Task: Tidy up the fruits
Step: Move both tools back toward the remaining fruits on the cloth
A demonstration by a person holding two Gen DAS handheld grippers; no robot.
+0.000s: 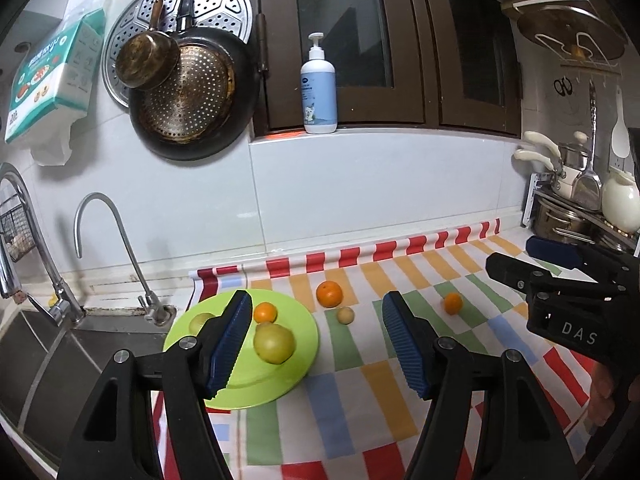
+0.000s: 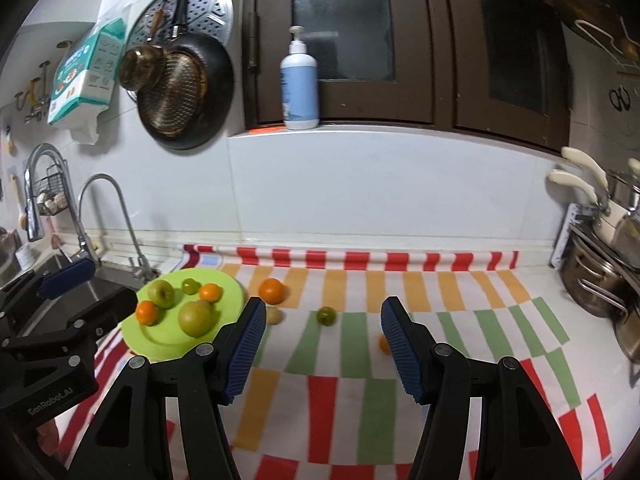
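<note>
A lime green plate [image 1: 288, 376] [image 2: 156, 340] lies on the striped cloth near the sink, holding a large yellow-green fruit [image 1: 274, 343] [image 2: 195, 318], a green apple [image 2: 161, 294], a small green fruit [image 2: 191, 286] and two small oranges [image 2: 210, 292] [image 2: 147, 312]. Loose on the cloth are a bigger orange [image 1: 329, 294] [image 2: 272, 290], a pale round fruit [image 1: 345, 315] [image 2: 274, 315], a small green fruit [image 2: 326, 315] and a small orange [image 1: 453, 303] [image 2: 383, 344]. My left gripper [image 1: 316, 344] is open and empty above the plate's right edge. My right gripper [image 2: 322, 346] is open and empty above the cloth.
A sink [image 1: 36, 344] with two taps [image 1: 100, 240] lies left of the plate. Pots on a rack [image 2: 600, 280] stand at the right. A pump bottle [image 1: 318, 88] stands on the window sill. Pans [image 1: 188, 92] hang on the tiled wall.
</note>
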